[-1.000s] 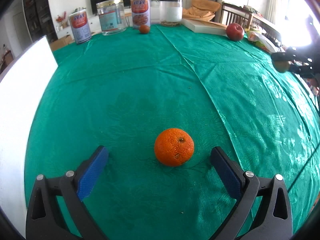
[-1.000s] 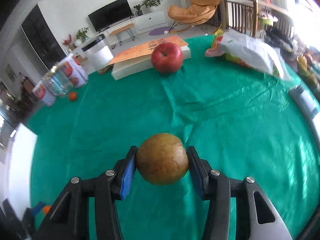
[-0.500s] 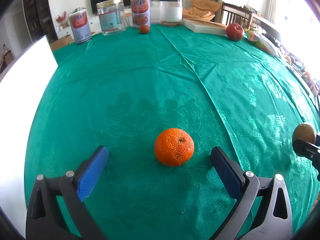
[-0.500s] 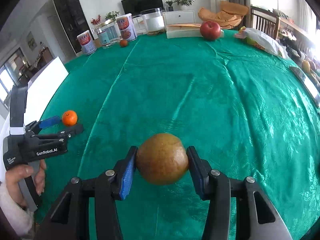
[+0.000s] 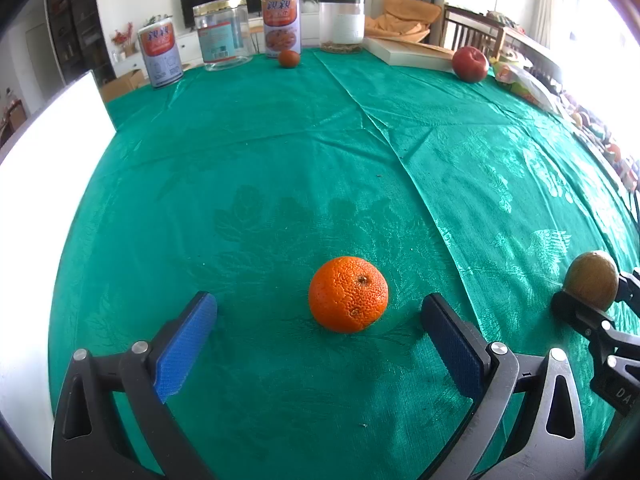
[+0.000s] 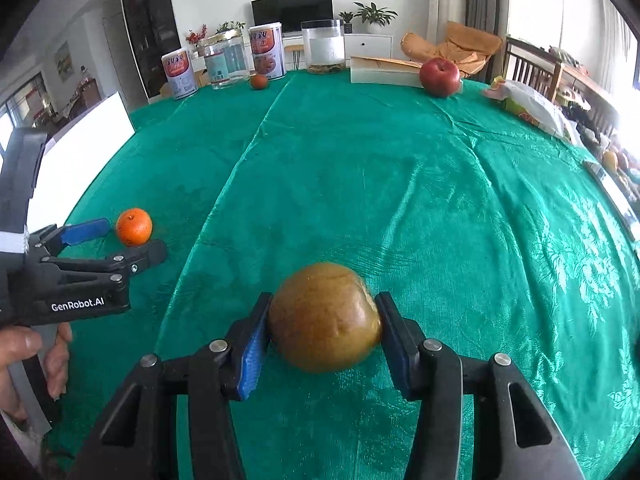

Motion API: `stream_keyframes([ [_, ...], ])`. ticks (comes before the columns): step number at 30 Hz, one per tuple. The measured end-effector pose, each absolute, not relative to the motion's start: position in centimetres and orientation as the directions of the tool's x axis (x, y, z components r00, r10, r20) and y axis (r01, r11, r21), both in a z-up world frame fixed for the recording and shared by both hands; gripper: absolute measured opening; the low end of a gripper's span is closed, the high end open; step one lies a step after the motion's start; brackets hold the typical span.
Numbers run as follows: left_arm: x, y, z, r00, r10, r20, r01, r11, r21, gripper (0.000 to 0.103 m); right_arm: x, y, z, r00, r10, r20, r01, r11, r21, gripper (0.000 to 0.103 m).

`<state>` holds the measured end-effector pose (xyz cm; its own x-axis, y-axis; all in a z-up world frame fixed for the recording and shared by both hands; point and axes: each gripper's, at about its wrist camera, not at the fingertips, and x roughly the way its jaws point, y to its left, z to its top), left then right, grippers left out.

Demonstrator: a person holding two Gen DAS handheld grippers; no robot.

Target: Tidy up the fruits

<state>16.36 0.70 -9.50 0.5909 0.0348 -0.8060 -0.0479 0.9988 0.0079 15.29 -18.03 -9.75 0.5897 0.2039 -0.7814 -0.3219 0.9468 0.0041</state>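
Organizing fruits on a green tablecloth (image 5: 280,152), two hand-held grippers in use. The left gripper (image 5: 320,316) stood released, its blue pads (image 5: 186,344) spread wide on either side of the orange (image 5: 348,300), which rested on the cloth between them and touched neither; this stance suited either a fruit just set down or one about to be taken, and the views did not decide which. A hand (image 6: 24,364) gripped its handle at 9 o'clock in the right wrist view. The right gripper (image 6: 324,332) grasped a brown pear (image 6: 324,318), its pads against both flanks; its jaws had just been opening slightly, with the fruit between them. The pear sat low over the cloth, probably touching it, though contact could not be confirmed. In the left wrist view the pear (image 5: 592,280) appeared at 3 o'clock of the orange, well apart, which suggested the fruits were being gathered in one near area. Unsorted fruit remained at the far edge: a red apple (image 5: 470,63) at 1 o'clock beside a flat box (image 5: 408,52), and a small orange (image 5: 289,58) at 12 o'clock before the jars (image 5: 280,24).
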Motion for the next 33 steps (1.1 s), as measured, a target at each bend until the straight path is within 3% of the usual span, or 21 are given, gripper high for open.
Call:
stream_keyframes([
  [8,16.4,0.7,-9.5,0.591,0.035,-0.806,-0.048,0.999,0.008,0.103,13.7,-16.3,-8.8,0.651,0.184,-0.737,-0.381,0.918,-0.107,0.054],
  [12,16.4,0.7,-9.5,0.591,0.035,-0.806,-0.048,0.999,0.008,0.103,13.2,-16.2,-8.5,0.652,0.214,-0.728,-0.403,0.910,-0.093,0.059],
  [16,16.4,0.7,-9.5,0.591,0.035,-0.806,-0.048,0.999,0.008,0.103,13.1,-16.7,-7.9,0.641,0.296,-0.708,-0.426,0.905,-0.008,0.060],
  [21,16.3,0.7,-9.5,0.591,0.034,-0.806,-0.048,0.999,0.007,0.103,13.0,-19.0,-6.9,0.617,0.455,-0.642,-0.441,0.876,0.197,0.060],
  [24,16.3,0.8,-9.5,0.592,0.026,-0.805,-0.045,0.999,-0.001,0.102,13.1,-20.8,-6.6,0.642,0.461,-0.613,-0.384,0.885,0.263,0.071],
  [29,15.1,2.3,-8.8,0.571,-0.178,-0.801,0.097,0.984,-0.150,0.102,13.3,-21.7,-7.0,0.618,0.442,-0.651,-0.318,0.897,0.307,0.076],
  [33,14.2,3.3,-8.4,0.552,-0.221,-0.804,0.130,0.975,-0.179,0.101,12.7,-20.5,-7.8,0.541,0.457,-0.706,-0.323,0.888,0.327,0.080],
])
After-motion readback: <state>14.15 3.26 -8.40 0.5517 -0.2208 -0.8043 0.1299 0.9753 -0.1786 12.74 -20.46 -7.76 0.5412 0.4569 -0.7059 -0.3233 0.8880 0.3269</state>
